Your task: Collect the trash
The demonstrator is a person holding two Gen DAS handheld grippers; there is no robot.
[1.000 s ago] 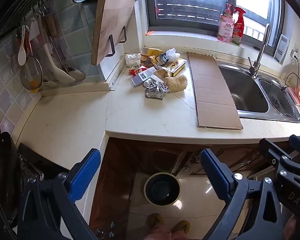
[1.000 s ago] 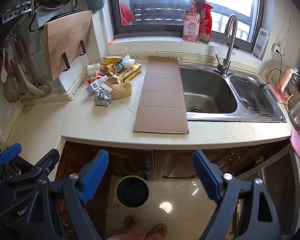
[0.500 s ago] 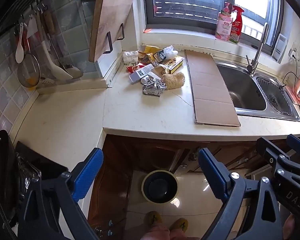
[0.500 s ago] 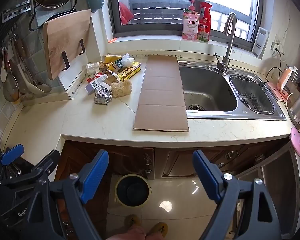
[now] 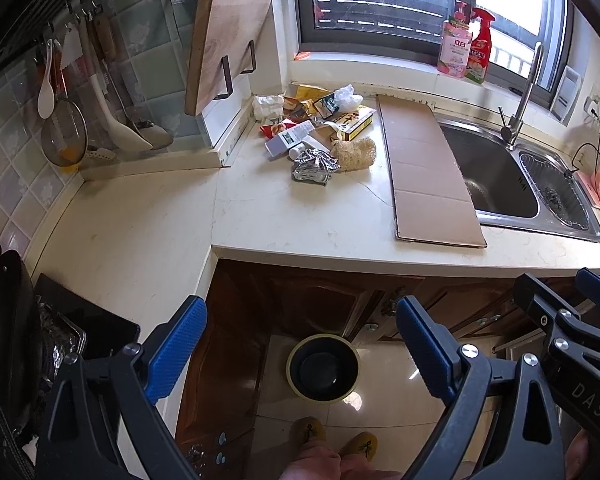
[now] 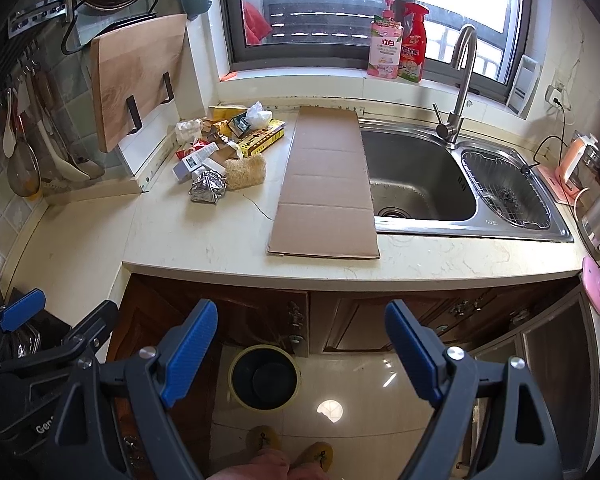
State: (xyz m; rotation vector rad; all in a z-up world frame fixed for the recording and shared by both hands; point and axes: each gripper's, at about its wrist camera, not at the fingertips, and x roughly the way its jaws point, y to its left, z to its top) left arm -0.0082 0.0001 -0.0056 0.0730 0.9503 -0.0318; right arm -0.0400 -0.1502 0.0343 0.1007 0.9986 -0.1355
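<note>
Both tongs are wide open and hold nothing. The left tongs (image 5: 300, 344) and the right tongs (image 6: 300, 344) hang in the air in front of the desk (image 6: 228, 240), low down at 6 o'clock in each view. They are well apart from the trash.

The trash pile (image 6: 224, 152) sits on the desk near the back corner, at about 11 o'clock in the right view and at 12 o'clock in the left view. In the pile I can see a crumpled silver foil ball (image 5: 314, 166), a scratchy tan sponge (image 5: 354, 154), a yellow box (image 5: 354, 122) and some wrappers. A long flat piece of cardboard (image 6: 326, 184) lies just beside the pile, between it and the sink (image 6: 420, 184).

The trash bin (image 6: 265, 376) stands on the floor below the desk, at 6 o'clock, between the blue fingers in both views. It looks empty, though its inside is dark.

I think the job is just starting, because nothing is picked up yet. The next move should be to reach up and forward to the pile. The foil ball is at the pile's front edge, so it looks easy to grab first. The tongs must close on it gently, then carry it down to the bin.
</note>
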